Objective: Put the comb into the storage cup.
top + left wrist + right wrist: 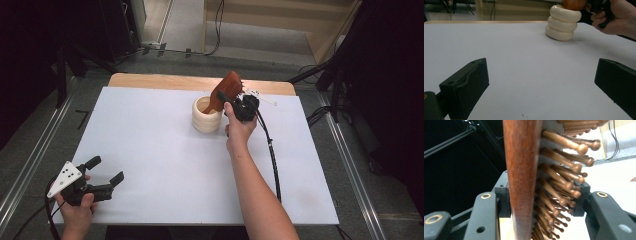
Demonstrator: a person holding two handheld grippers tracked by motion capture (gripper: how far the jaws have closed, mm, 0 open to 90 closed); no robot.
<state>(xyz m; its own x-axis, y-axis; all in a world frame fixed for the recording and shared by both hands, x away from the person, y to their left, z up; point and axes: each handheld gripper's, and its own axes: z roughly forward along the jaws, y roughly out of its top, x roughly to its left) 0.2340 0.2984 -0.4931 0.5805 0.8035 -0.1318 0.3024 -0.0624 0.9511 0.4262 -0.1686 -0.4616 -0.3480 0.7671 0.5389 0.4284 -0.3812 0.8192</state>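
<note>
Right tongs [235, 102] sit at the far middle of the desk [150, 150], at the head of a wooden hairbrush [224, 92]. Brush is tilted, its handle end down inside the cream ribbed cup [206, 116], head sticking up and leaning to the right over the rim. In the right gripper view the brush head [524, 170] stands between the two jaws: left pad looks against the smooth wooden back, right pad is at the bristle tips [564, 185]. Jaws are parted a little around it; whether they actually press I can't tell, contact on the bristle side is unclear.

Left tongs [107, 170] rest at the near left corner of the desk, jaws wide apart, holding nothing. In the left gripper view bare white desk [524, 75] lies between them, with the cup [563, 23] well ahead and the person's right hand [616, 17] just beside it.

Surroundings: white sheet covers most of the desk, a wooden strip [150, 80] shows along the far edge. A black cable [272, 150] trails from the right tongs back along the forearm. Nothing lies between the left tongs and the cup.
</note>
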